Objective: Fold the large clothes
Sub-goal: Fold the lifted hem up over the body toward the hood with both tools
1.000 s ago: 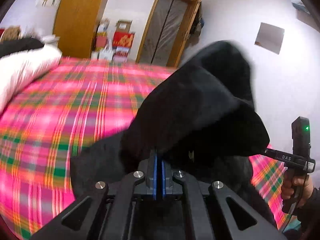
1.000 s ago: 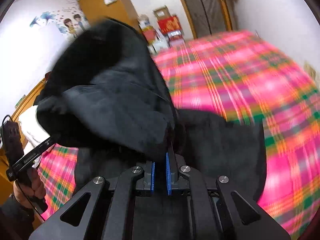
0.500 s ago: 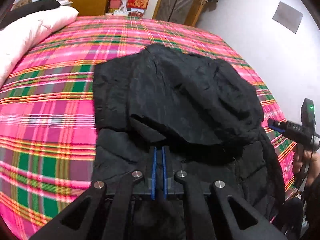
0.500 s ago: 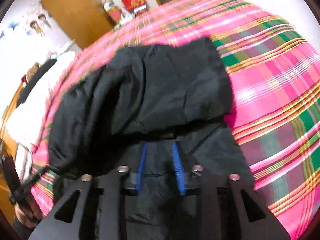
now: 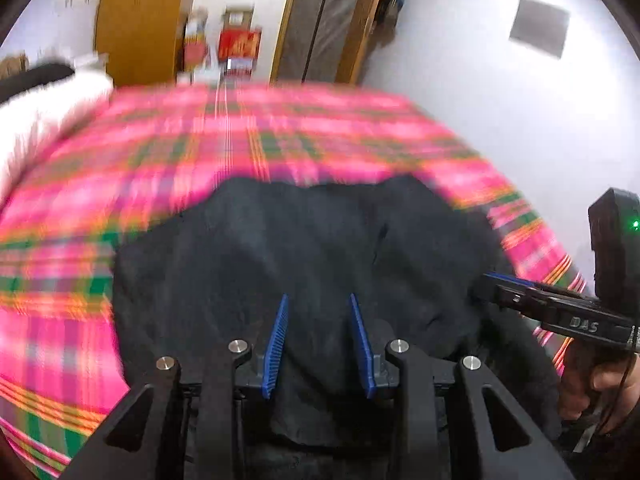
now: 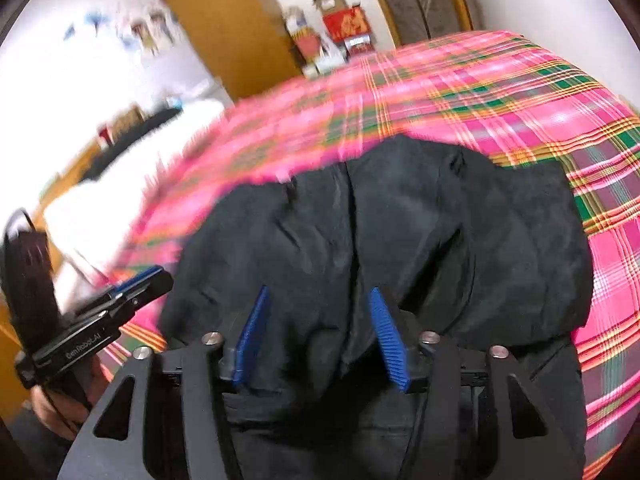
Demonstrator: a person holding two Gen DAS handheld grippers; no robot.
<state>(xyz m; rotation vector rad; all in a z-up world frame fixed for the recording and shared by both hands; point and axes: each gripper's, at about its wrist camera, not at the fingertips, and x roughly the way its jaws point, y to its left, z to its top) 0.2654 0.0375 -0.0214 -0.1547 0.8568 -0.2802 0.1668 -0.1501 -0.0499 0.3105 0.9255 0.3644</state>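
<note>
A large black padded jacket [image 5: 304, 248] lies folded over on the pink plaid bed [image 5: 200, 152]; it also shows in the right wrist view [image 6: 420, 232]. My left gripper [image 5: 318, 300] is open and empty just above the jacket's near edge. My right gripper [image 6: 318, 294] is open and empty above the same near edge. In the left wrist view the right gripper [image 5: 496, 278] shows at the right, at the jacket's side. In the right wrist view the left gripper [image 6: 154, 276] shows at the left, beside the jacket.
White bedding [image 5: 48, 116] lies at the bed's left side, also in the right wrist view [image 6: 132, 184]. A wooden wardrobe [image 5: 136, 20], boxes [image 5: 238, 46] and a doorway [image 5: 332, 16] stand beyond the bed. A white wall [image 5: 500, 120] runs along the right.
Both grippers held the jacket's top part up, laid it forward over the rest, then let go. Both jaws now stand open and have drawn back and tilted up.
</note>
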